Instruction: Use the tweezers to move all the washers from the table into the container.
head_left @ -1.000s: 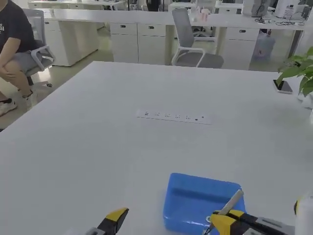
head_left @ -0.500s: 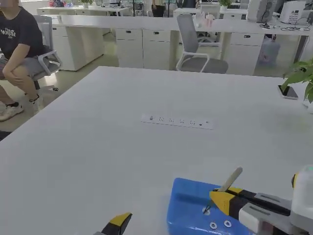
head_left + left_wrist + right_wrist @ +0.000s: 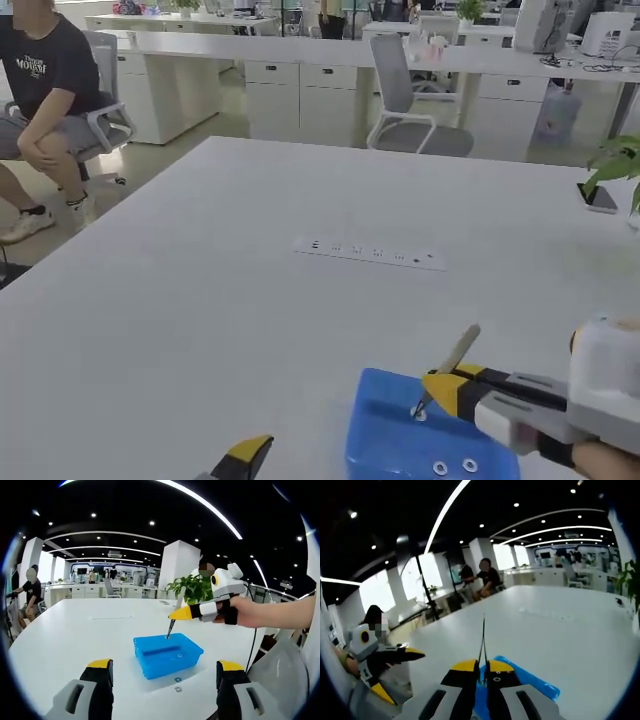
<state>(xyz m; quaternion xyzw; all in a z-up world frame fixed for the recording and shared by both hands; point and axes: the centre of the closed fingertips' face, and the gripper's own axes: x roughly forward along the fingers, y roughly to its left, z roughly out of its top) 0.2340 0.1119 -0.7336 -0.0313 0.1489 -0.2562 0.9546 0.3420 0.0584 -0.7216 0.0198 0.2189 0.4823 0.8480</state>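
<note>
A blue container (image 3: 385,445) stands near the front of the white table (image 3: 200,300), with two small washers (image 3: 455,466) lying in it. My right gripper (image 3: 443,391) is shut on slim metal tweezers (image 3: 455,358), whose tip hangs over the container's far part. I cannot tell if the tip holds a washer. In the right gripper view the tweezers (image 3: 482,637) stick out from the right gripper (image 3: 483,667) above the container (image 3: 532,684). My left gripper (image 3: 164,666) is open, low and left of the container (image 3: 167,655). Two washers (image 3: 178,684) lie on the table before it.
A white power strip (image 3: 370,252) is set into the table's middle. A plant (image 3: 618,160) and a phone (image 3: 600,197) sit at the far right edge. A person (image 3: 40,90) sits on a chair to the left, beyond the table. Desks and an office chair (image 3: 410,95) stand behind.
My right gripper has lifted the tweezers and carried them toward the container's far side. The head camera has tilted, so the whole scene has shifted. The left gripper stays low.
</note>
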